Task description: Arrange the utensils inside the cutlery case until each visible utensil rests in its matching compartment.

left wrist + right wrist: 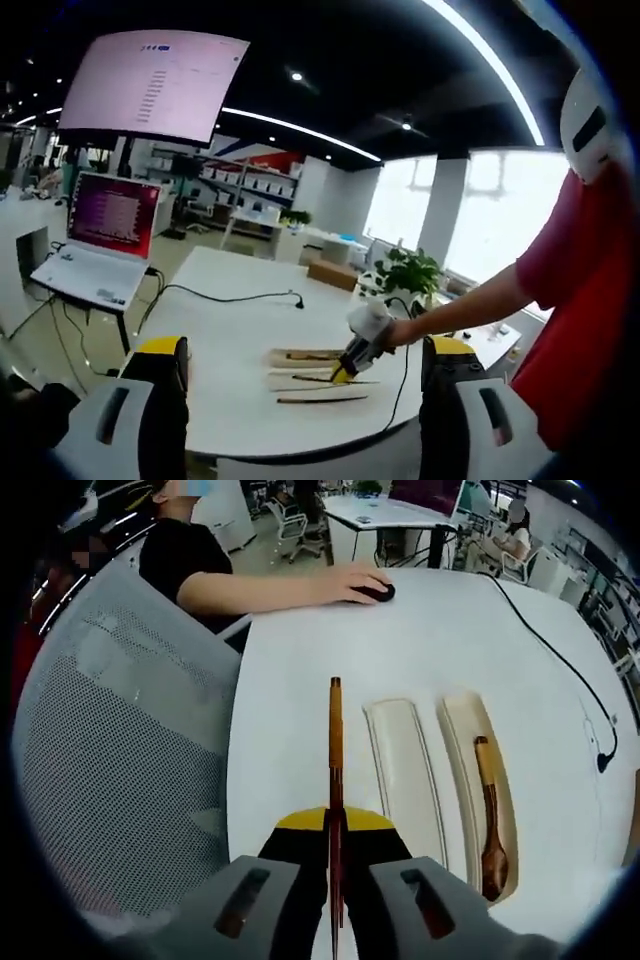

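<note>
A spoon (490, 820) is laid in the case (402, 770); a chopstick (335, 770) is held tight by the right fingers (335, 880) at 6 o'clock, the left fingers (300, 375) are wide open.

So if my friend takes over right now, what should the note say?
Right gripper: shut on a chopstick, held above the table left of the case.
Left gripper: open, held back from the table.
Done: the spoon lies in the case's right slot.
Left: the middle slot is empty; the chopstick needs its slot. More sticks lie on the table.
</note>
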`<state>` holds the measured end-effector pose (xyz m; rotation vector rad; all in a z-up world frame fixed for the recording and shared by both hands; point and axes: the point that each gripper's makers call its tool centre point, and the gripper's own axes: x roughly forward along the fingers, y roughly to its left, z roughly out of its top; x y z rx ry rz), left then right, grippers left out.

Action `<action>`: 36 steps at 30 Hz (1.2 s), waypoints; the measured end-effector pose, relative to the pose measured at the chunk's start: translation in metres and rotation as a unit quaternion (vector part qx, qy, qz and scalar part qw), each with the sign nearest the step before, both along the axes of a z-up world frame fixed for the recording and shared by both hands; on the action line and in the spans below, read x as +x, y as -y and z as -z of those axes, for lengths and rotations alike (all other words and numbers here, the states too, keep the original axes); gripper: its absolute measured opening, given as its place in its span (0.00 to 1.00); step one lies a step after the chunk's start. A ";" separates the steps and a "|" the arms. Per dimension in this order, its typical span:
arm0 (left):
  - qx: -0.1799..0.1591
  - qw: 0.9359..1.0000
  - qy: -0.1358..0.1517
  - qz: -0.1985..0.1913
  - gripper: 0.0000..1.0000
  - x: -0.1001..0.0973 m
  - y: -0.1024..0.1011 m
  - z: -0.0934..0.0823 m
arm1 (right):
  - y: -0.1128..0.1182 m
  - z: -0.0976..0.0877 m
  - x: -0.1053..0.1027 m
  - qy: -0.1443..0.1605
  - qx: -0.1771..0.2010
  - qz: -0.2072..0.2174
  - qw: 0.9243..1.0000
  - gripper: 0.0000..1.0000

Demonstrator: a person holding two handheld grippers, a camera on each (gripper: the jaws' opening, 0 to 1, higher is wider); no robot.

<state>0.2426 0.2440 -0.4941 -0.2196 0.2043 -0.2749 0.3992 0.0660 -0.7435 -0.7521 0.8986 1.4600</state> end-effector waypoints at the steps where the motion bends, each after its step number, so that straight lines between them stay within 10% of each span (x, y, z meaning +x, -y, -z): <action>1: 0.001 1.000 -0.001 0.000 1.00 0.000 0.000 0.001 | 0.000 0.000 -0.002 0.000 0.001 0.000 1.000 0.00; 8: 0.042 0.999 0.007 0.002 0.88 -0.001 0.000 -0.001 | 0.003 0.011 -0.016 0.029 -0.017 -0.034 0.999 0.00; 22: 0.051 0.998 -0.034 0.000 1.00 -0.002 -0.009 0.022 | 0.003 0.000 0.008 0.049 -0.033 -0.076 0.995 0.00; 27: 0.136 0.989 -0.055 0.011 0.99 0.010 -0.013 0.039 | 0.011 0.010 0.021 0.085 -0.047 -0.087 0.991 0.00; 36: 0.077 0.995 -0.039 0.059 0.98 0.035 0.005 0.034 | 0.019 -0.011 0.042 0.079 -0.022 -0.027 0.996 0.00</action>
